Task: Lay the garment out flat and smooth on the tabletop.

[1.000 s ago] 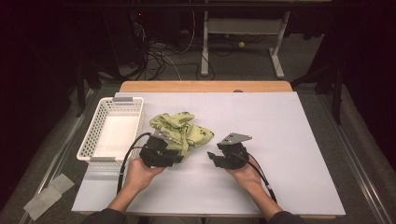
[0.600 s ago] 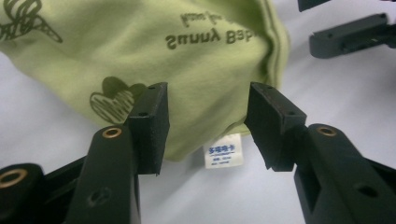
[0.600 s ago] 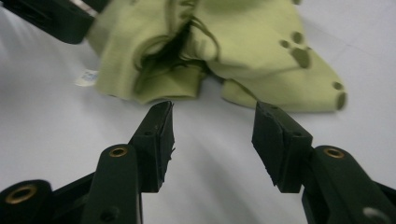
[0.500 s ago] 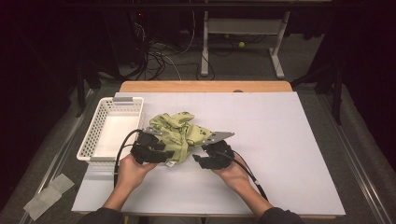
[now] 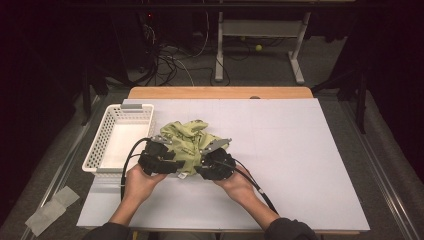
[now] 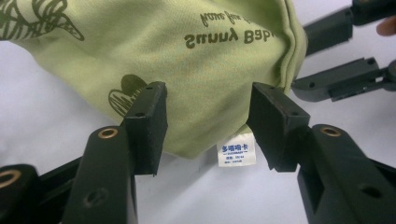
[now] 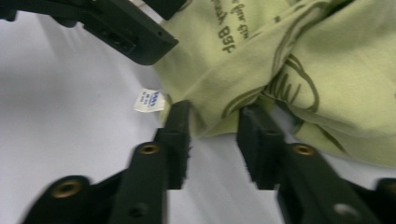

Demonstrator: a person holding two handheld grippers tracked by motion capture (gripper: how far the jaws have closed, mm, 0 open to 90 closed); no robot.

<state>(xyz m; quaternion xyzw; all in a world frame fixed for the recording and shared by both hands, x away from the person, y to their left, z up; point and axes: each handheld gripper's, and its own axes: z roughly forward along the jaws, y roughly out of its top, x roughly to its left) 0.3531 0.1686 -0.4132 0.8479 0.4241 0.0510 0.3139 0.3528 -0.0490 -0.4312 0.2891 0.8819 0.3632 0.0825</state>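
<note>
A crumpled light green garment [image 5: 190, 137] with dark print lies on the white table [image 5: 300, 150]. Both grippers sit at its near edge, a white label [image 5: 182, 176] between them. My left gripper [image 5: 174, 166] is open. Its jaws have just been opening, and the garment's hem [image 6: 210, 70] and label [image 6: 236, 149] lie between the pads [image 6: 149, 126] untouched. My right gripper [image 5: 201, 168] is also open. Its jaws [image 7: 212, 126] have just been closing, with a fold of the garment [image 7: 303, 60] between the tips. The right gripper's jaws [image 6: 336, 79] show beyond the hem.
A white mesh basket [image 5: 95, 150] stands at the table's left side, close to my left hand. The wooden desk edge [image 5: 220, 92] runs along the far side. Cables and a desk frame [image 5: 260, 30] lie on the dark floor beyond. Tape [image 5: 50, 210] lies on the floor at lower left.
My right hand has slid left across the table until its gripper reached the garment's near edge, close beside the left gripper. My left hand has stayed about where it was.
</note>
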